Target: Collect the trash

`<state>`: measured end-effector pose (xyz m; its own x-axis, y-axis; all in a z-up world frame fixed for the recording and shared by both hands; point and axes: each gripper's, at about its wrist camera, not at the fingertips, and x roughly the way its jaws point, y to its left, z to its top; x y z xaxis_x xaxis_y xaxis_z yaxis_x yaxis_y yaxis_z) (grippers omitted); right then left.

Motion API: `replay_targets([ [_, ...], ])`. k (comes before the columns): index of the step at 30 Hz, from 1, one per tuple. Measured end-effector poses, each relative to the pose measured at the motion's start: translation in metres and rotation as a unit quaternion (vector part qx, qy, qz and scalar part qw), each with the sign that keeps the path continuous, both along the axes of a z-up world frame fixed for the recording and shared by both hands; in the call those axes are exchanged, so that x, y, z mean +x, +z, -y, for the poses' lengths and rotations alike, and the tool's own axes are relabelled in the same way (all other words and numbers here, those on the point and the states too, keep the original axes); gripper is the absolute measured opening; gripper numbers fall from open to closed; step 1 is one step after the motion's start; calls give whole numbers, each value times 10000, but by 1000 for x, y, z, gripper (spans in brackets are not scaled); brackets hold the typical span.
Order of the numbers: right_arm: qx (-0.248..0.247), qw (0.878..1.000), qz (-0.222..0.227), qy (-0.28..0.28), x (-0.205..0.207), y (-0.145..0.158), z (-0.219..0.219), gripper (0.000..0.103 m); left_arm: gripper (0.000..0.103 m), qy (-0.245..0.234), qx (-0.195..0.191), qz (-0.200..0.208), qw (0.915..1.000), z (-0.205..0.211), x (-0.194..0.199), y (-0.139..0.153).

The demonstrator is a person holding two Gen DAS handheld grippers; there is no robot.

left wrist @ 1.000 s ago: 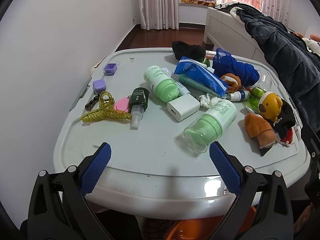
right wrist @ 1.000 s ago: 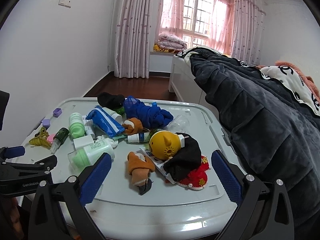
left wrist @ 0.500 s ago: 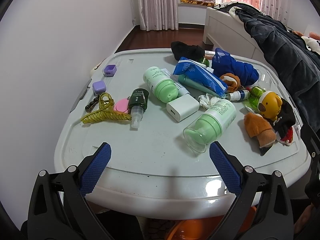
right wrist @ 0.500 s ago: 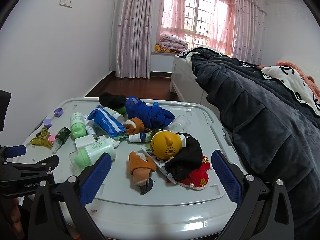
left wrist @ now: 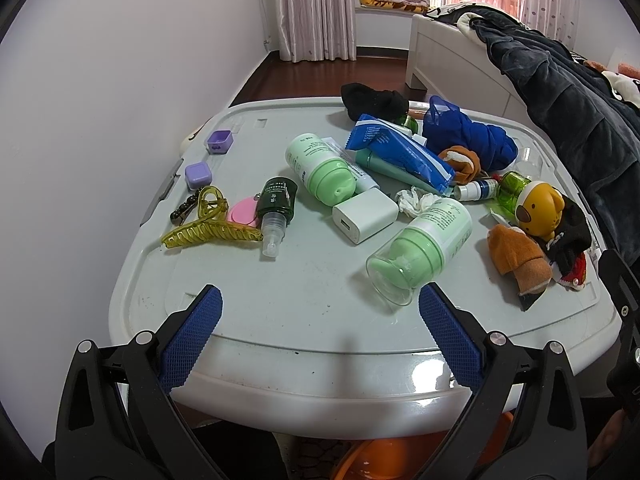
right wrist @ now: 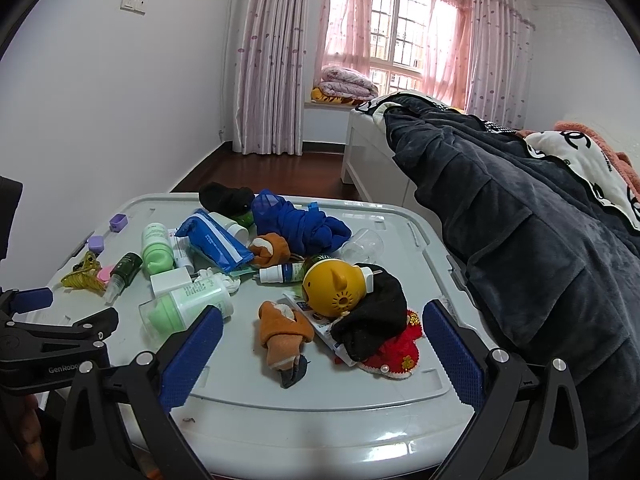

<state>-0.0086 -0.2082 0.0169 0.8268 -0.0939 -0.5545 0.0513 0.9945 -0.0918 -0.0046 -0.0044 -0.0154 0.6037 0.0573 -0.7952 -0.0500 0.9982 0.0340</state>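
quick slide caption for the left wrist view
Open left claw hovers before a cluttered white lid, crumpled tissue among bottles.

We are holding our left gripper (left wrist: 320, 332) at the bottom of its frame, jaws spread wide, gripping nothing. We are holding our right gripper (right wrist: 322, 344) likewise, low, wide, gripping nothing.

Two matching black plastic grippers, left gripper (left wrist: 320, 312) and right gripper (right wrist: 322, 330), each with blue textured pads (left wrist: 192, 340) and silver screws (left wrist: 145, 336). White "GenRobot" lettering (right wrist: 64, 369) marks one body.
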Motion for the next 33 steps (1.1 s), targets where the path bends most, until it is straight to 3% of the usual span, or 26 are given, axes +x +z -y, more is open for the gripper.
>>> replay_targets([
  [20, 78, 10000, 43, 8, -1, 2, 5, 99, 96, 30, 70, 22, 10000, -9, 2, 0],
  [23, -21, 9998, 167, -78, -3, 7, 7, 99, 96, 158, 27, 11, 9999, -32, 5, -3],
  [26, -57, 9994, 307, -177, -5, 14, 14, 99, 96, 279, -270, -136, 9992, -63, 5, -13],
  [29, 28, 9990, 383, -215, -6, 22, 21, 99, 96, -42, -442, -111, 9990, -73, -4, -19],
  [33, 289, 9985, 392, -240, -5, 29, 32, 99, 96, -677, -310, -145, 9971, -53, -9, -25],
])
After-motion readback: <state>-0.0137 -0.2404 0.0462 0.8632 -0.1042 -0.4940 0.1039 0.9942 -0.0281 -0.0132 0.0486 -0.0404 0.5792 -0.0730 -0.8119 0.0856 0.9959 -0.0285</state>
